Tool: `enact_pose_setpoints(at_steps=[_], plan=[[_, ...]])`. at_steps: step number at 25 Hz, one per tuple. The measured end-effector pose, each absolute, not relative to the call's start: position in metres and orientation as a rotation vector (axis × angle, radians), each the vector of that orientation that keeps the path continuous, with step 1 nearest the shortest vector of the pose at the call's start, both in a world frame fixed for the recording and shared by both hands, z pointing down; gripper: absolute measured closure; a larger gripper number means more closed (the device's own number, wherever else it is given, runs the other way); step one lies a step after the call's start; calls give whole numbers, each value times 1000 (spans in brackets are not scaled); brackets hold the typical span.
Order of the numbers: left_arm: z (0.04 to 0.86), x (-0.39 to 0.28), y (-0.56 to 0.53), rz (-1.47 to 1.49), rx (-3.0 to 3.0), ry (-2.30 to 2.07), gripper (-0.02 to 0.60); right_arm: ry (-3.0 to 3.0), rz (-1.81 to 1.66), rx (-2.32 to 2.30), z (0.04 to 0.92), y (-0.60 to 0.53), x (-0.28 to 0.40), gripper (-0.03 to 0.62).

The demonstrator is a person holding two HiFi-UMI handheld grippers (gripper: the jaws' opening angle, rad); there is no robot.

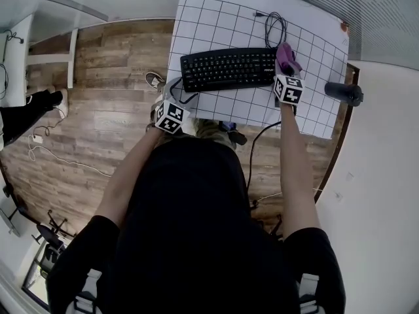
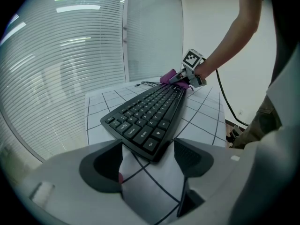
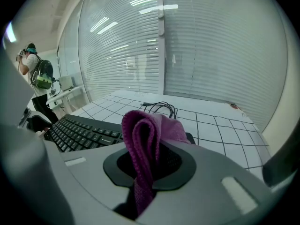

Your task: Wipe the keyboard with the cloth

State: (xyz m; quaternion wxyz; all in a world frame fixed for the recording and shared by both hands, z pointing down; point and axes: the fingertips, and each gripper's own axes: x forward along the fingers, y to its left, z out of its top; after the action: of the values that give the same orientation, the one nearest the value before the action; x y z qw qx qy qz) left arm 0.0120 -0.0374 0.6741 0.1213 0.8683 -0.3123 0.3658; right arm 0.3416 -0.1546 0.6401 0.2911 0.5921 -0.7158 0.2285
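Observation:
A black keyboard (image 1: 229, 69) lies on the white gridded table (image 1: 216, 15). My right gripper (image 1: 285, 70) is at the keyboard's right end, shut on a folded purple cloth (image 1: 286, 56). In the right gripper view the cloth (image 3: 143, 139) stands up between the jaws of the right gripper (image 3: 150, 161), with the keyboard (image 3: 79, 132) to the left. My left gripper (image 1: 175, 95) is at the keyboard's near left corner. In the left gripper view the left gripper (image 2: 147, 158) is open and the keyboard's corner (image 2: 147, 144) reaches between its fingertips. The cloth (image 2: 168, 76) shows at the far end.
A coiled black cable (image 1: 275, 28) lies behind the keyboard's right end. A black cylinder (image 1: 344, 92) sits at the table's right edge. A cable (image 1: 255, 142) hangs off the near edge. A person (image 3: 35, 78) stands far off to the left.

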Motion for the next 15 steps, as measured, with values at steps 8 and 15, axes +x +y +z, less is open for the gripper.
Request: enact_pose_setpoints(at_steps=[8, 15], plan=[[676, 11, -38, 1074, 2532, -921, 259, -1929, 605, 1554, 641, -153, 323, 530], [676, 10, -38, 1073, 2526, -927, 259, -1944, 636, 1556, 641, -152, 314, 530]])
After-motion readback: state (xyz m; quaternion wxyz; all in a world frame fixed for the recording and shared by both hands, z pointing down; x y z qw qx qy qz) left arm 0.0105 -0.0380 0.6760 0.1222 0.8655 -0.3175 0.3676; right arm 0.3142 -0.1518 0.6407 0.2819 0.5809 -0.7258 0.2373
